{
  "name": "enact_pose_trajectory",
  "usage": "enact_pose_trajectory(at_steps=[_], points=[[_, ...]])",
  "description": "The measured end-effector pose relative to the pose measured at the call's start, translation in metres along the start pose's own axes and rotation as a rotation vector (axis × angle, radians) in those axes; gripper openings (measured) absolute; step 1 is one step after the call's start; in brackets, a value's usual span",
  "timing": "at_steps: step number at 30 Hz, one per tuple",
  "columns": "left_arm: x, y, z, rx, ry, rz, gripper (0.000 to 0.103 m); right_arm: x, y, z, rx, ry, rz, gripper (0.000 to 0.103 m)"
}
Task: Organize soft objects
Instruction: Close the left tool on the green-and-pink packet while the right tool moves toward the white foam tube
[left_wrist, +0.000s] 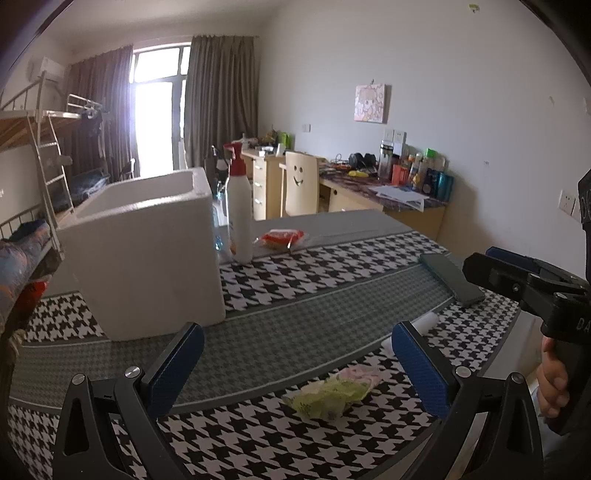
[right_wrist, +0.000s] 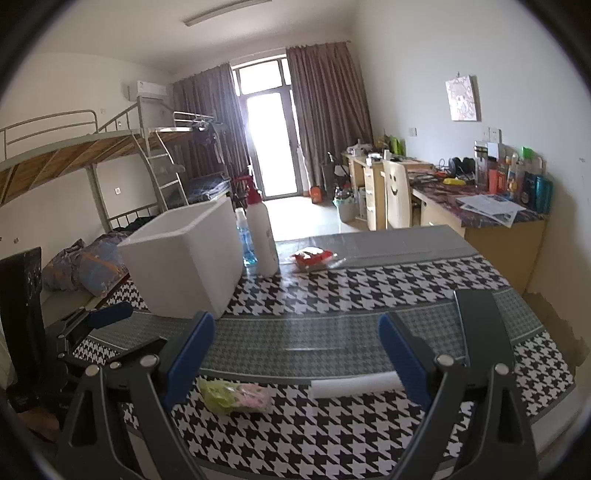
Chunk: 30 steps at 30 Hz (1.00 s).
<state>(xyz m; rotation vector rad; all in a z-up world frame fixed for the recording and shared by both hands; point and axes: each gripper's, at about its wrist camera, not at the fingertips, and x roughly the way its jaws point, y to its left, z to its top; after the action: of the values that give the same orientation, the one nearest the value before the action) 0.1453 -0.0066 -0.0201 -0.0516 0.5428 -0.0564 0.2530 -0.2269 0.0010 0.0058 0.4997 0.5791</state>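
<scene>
**Both grippers wide open over the houndstooth table**

On the houndstooth tablecloth (left_wrist: 303, 280) in front of you, your left gripper (left_wrist: 297, 365) hangs with its blue pads spread wide and nothing between them. The crumpled green-and-pink soft bundle (left_wrist: 332, 393) lies on the cloth just below and between its fingers. Your right gripper (right_wrist: 295, 356) is likewise fully parted and empty; a white roll (right_wrist: 351, 386) lies on the cloth near its right finger, with the soft bundle nearer its left. The white foam box (left_wrist: 147, 251) stands open-topped further back on the left, beside a white pump bottle (left_wrist: 239, 214), with a red packet (left_wrist: 282, 238) behind and a dark phone (left_wrist: 452, 278) to the right.
</scene>
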Motion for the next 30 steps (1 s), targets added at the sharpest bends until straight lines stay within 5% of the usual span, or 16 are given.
enact_pose_trajectory(at_steps=[30], points=[[0.042,-0.015,-0.033,0.091,0.162,-0.068,0.102,0.019,-0.027,-0.041,0.09,0.112,-0.052,0.093]])
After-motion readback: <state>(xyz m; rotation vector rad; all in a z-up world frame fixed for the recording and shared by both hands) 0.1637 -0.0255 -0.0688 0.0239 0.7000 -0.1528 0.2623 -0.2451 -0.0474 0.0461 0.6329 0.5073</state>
